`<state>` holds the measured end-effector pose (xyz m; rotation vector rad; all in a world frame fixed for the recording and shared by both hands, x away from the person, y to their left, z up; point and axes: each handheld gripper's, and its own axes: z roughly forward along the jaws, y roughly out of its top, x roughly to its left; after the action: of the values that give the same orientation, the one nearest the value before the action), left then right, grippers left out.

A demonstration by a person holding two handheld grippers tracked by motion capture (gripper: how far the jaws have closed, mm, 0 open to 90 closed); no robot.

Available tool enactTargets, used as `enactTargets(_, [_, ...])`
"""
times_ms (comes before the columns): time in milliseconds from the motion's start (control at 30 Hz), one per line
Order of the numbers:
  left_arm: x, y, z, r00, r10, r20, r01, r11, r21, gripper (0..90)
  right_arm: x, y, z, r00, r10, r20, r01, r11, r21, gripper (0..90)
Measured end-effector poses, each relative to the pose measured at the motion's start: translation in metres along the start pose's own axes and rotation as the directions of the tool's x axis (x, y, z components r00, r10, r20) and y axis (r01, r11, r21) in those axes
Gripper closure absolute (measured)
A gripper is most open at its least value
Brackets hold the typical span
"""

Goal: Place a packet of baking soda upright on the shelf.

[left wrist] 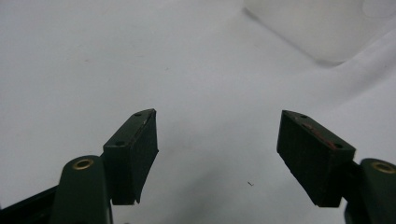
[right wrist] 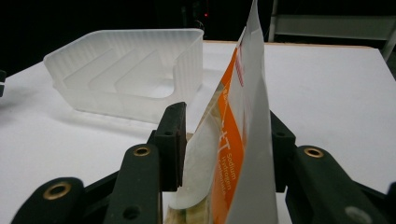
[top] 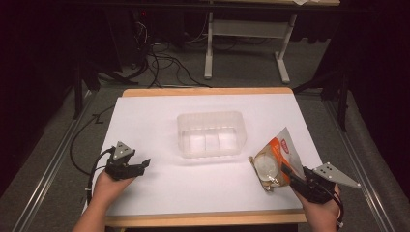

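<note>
1. Right gripper, lower right of the high view, straddles the orange-and-white pouch; its jaws are parted, not clamping (a gap shows beside one pad).
2. Left gripper, lower left, is open and empty.
3. Squeeze squarely before lifting toward the clear tray at centre.

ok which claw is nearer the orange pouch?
Right. The right claw has the orange pouch standing between its jaws at the table's right edge. The left claw is open over bare table, across the clear tray.

White-topped table with wooden edge, clear plastic tub mid-table, orange-and-white packet at right
</note>
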<state>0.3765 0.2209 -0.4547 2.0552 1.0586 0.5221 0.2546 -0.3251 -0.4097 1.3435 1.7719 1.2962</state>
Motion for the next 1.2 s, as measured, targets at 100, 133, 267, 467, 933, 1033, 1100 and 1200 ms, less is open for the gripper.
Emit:
enactTargets(100, [-0.001, 0.0, 0.0, 1.0, 0.002, 0.0, -0.002, 1.0, 0.003, 29.3, 0.001, -0.001, 0.001, 1.0, 0.003, -0.004, -0.003, 1.0, 0.0, 62.3])
enactTargets(133, [-0.001, 0.0, 0.0, 1.0, 0.003, 0.002, -0.003, 1.0, 0.006, 29.3, 0.001, -0.001, 0.001, 1.0, 0.003, -0.004, -0.003, 1.0, 0.0, 62.3])
enactTargets(267, [-0.001, 0.0, 0.001, 1.0, 0.008, 0.003, -0.008, 0.9999, 0.009, 29.3, 0.007, -0.002, 0.003, 0.9997, -0.016, -0.021, 0.016, 1.0, -0.009, 64.0])
enactTargets(467, [-0.002, 0.0, 0.001, 0.9999, 0.015, 0.004, -0.015, 0.9998, 0.014, 29.3, 0.02, -0.001, 0.005, 0.997, -0.059, -0.05, 0.058, 0.998, -0.017, 65.9])
enactTargets(933, [-0.003, 0.0, 0.001, 0.9997, 0.024, -0.003, -0.024, 0.9996, 0.017, 29.3, 0.027, 0.0, 0.007, 0.9963, -0.079, 0.033, 0.08, 0.997, -0.024, 85.4])
enactTargets(1033, [-0.003, 0.001, 0.001, 0.9997, 0.023, -0.003, -0.023, 0.9997, 0.012, 29.3, 0.024, 0.0, 0.008, 0.9963, -0.073, 0.046, 0.074, 0.997, -0.015, 85.6])
enactTargets(1100, [-0.003, 0.001, 0.001, 0.9997, 0.023, -0.005, -0.023, 0.9997, 0.01, 29.3, 0.022, 0.0, 0.008, 0.9967, -0.064, 0.05, 0.065, 0.998, -0.014, 86.9])
enactTargets(1200, [-0.002, 0.001, 0.0, 0.9997, 0.024, -0.006, -0.024, 0.9997, 0.006, 29.3, 0.019, 0.001, 0.007, 0.9984, -0.041, 0.038, 0.042, 0.999, -0.021, 90.0])
